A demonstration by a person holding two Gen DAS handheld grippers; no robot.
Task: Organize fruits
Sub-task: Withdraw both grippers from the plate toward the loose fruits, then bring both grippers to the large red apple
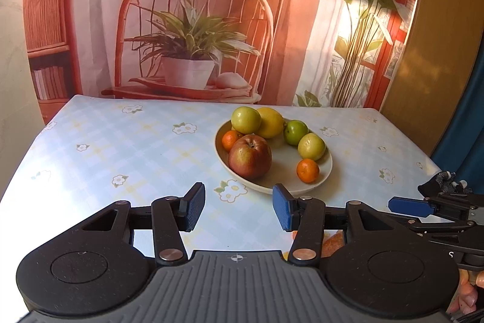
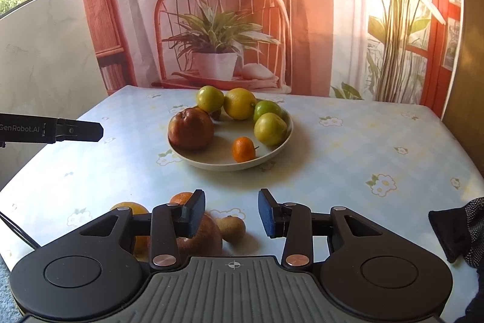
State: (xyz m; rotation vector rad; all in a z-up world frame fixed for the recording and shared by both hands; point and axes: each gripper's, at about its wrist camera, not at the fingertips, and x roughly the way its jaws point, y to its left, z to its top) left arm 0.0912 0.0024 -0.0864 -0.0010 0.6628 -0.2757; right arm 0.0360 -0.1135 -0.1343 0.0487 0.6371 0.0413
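Note:
A pale plate (image 1: 325, 171) holds a red apple (image 1: 249, 159), two mandarins (image 1: 308, 170), a lemon (image 1: 270, 122) and three green fruits (image 1: 245, 120). My left gripper (image 1: 239, 209) hovers open and empty just in front of it. In the right wrist view the same plate (image 2: 224, 164) lies further ahead. My right gripper (image 2: 231, 212) is open, nothing pressed between its pads. Under it on the table lie a second red apple (image 2: 205, 235), partly hidden by the left finger, a small brown fruit (image 2: 231, 227) and two oranges (image 2: 130, 208).
A floral blue-checked cloth (image 1: 121, 147) covers the table, with bare room left of the plate. A printed backdrop (image 1: 193, 20) hangs behind the far edge. A black glove (image 2: 456, 232) lies at the right. The left gripper's finger (image 2: 81, 130) juts in from the left.

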